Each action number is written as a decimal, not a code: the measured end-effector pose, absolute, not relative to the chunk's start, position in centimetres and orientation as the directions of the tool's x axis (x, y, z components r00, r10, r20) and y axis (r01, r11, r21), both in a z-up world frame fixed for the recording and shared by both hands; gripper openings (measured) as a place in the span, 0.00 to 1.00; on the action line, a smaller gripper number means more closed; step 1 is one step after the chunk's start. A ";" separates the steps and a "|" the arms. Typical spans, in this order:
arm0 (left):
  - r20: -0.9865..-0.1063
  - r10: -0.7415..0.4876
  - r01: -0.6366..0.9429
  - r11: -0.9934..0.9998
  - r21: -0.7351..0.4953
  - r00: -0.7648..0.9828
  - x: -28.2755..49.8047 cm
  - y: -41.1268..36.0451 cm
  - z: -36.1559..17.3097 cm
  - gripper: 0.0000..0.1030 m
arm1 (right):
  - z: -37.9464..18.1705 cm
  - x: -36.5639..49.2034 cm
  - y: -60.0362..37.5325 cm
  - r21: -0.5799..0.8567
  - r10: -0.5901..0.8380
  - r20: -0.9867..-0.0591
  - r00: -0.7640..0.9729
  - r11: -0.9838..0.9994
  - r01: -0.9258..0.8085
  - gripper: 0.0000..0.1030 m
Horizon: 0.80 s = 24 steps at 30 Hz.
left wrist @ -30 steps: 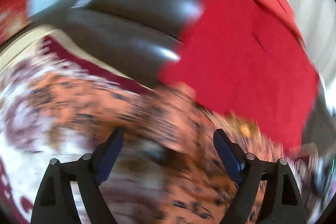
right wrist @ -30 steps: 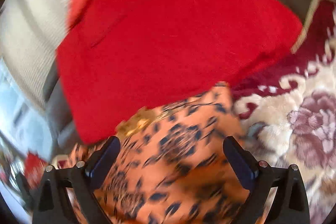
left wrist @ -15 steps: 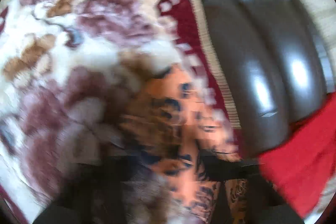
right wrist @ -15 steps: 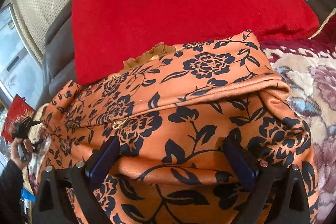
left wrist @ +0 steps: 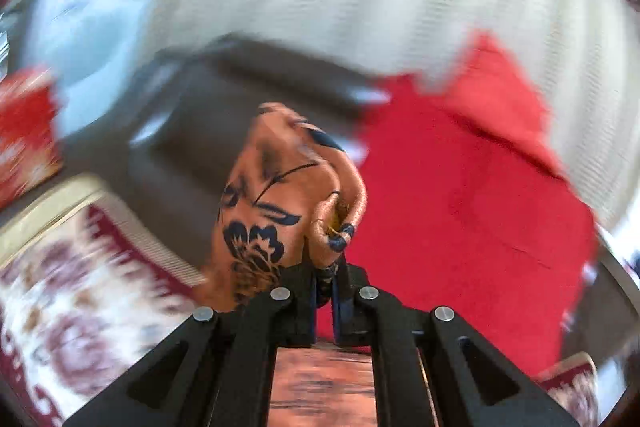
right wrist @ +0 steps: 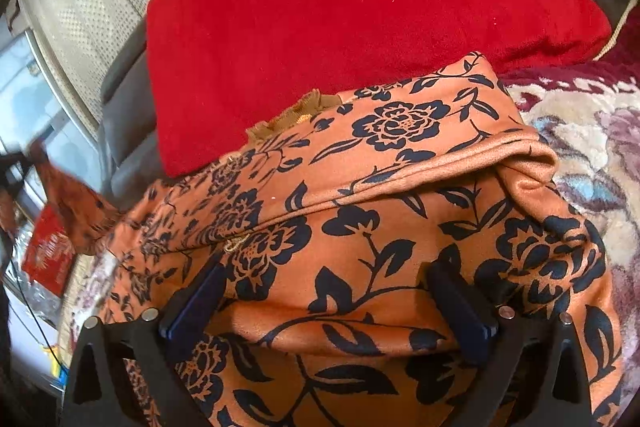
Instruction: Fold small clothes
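Observation:
An orange garment with a dark blue flower print (right wrist: 360, 219) lies bunched on a floral blanket. My right gripper (right wrist: 328, 291) is open, its fingers (right wrist: 200, 303) spread low over the cloth, touching its folds. My left gripper (left wrist: 325, 287) is shut on a corner of the same orange garment (left wrist: 280, 195) and holds it lifted; that raised corner also shows at the left of the right wrist view (right wrist: 76, 211). The left wrist view is blurred by motion.
A red cloth (right wrist: 360, 7) lies behind the garment over a dark leather sofa (left wrist: 192, 131). The floral blanket (right wrist: 592, 131) spreads to the right and front. A pale curtain (right wrist: 80, 7) and a red box (right wrist: 48, 255) are at the left.
My left gripper has shut on a corner of the orange garment and swung it upward. My right gripper has stayed open and lowered closer onto the cloth.

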State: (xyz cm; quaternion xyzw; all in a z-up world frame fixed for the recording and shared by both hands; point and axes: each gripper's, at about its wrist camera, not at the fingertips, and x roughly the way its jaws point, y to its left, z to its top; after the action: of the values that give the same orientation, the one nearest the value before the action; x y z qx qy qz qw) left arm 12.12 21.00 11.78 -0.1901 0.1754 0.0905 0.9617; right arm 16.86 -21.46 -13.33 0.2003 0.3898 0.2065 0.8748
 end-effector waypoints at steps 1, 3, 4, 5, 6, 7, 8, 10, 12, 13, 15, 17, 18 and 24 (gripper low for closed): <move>-0.362 0.054 -0.178 0.931 -0.318 0.931 12.8 17.8 12.7 0.05 | -13.4 16.8 -21.6 0.524 0.527 -0.589 0.613 0.826 -0.206 0.99; -0.366 -0.051 -0.063 0.954 -0.294 0.929 14.3 11.6 13.0 0.05 | -13.4 16.8 -21.9 0.544 0.541 -0.573 0.615 0.813 -0.209 0.99; -0.382 -0.106 -0.007 0.960 -0.281 0.918 15.1 8.4 12.5 0.05 | -13.4 16.7 -22.1 0.554 0.549 -0.565 0.616 0.806 -0.210 0.99; -0.401 -0.149 0.035 0.960 -0.277 0.904 15.8 5.8 11.9 0.05 | -13.4 16.7 -22.2 0.561 0.554 -0.559 0.617 0.801 -0.211 0.99; -0.443 -0.220 0.102 0.956 -0.276 0.869 16.9 2.5 10.3 0.07 | -13.4 16.7 -22.3 0.567 0.558 -0.554 0.617 0.796 -0.212 0.99; -0.491 -0.283 0.159 0.947 -0.278 0.824 17.8 0.1 8.7 0.11 | -13.4 16.7 -22.4 0.573 0.564 -0.548 0.618 0.791 -0.214 0.99; -0.548 -0.317 0.194 0.943 -0.272 0.774 18.7 -1.8 6.8 0.34 | -13.4 16.6 -22.5 0.581 0.570 -0.540 0.619 0.784 -0.216 0.99; -0.692 -0.292 0.202 0.956 -0.211 0.660 19.9 -4.3 2.2 0.68 | -13.5 16.6 -22.8 0.602 0.588 -0.522 0.618 0.767 -0.221 0.99; -0.728 -0.227 0.150 0.974 -0.171 0.647 19.4 -2.6 -0.8 0.68 | -13.5 16.6 -23.3 0.629 0.611 -0.497 0.616 0.743 -0.229 0.99; -0.733 -0.202 0.120 0.979 -0.163 0.649 18.8 -1.5 -1.5 0.68 | -13.6 16.6 -23.5 0.642 0.621 -0.485 0.616 0.731 -0.231 0.99; -0.744 -0.148 0.042 0.986 -0.159 0.651 17.6 1.9 -2.3 0.68 | -13.5 16.5 -23.6 0.648 0.625 -0.482 0.615 0.726 -0.230 0.99; -0.743 -0.080 -0.058 0.986 -0.159 0.665 15.8 6.6 -3.1 0.68 | -13.2 16.6 -23.5 0.642 0.620 -0.506 0.600 0.735 -0.218 0.99; -0.746 -0.046 -0.098 0.984 -0.148 0.664 14.7 8.4 -3.6 0.68 | -12.8 16.6 -23.5 0.644 0.619 -0.520 0.588 0.737 -0.207 0.99; -0.777 0.049 -0.290 0.941 -0.175 0.628 11.2 18.3 -7.2 0.68 | -8.2 18.4 -27.3 0.775 0.669 -0.416 0.615 0.616 -0.145 0.99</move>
State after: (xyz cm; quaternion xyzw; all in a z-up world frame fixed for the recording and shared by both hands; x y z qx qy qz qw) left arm 11.21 18.31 -7.22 -0.1433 0.4207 0.0950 0.8908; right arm 18.43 -27.27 -8.19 0.3618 0.3620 0.2476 0.8227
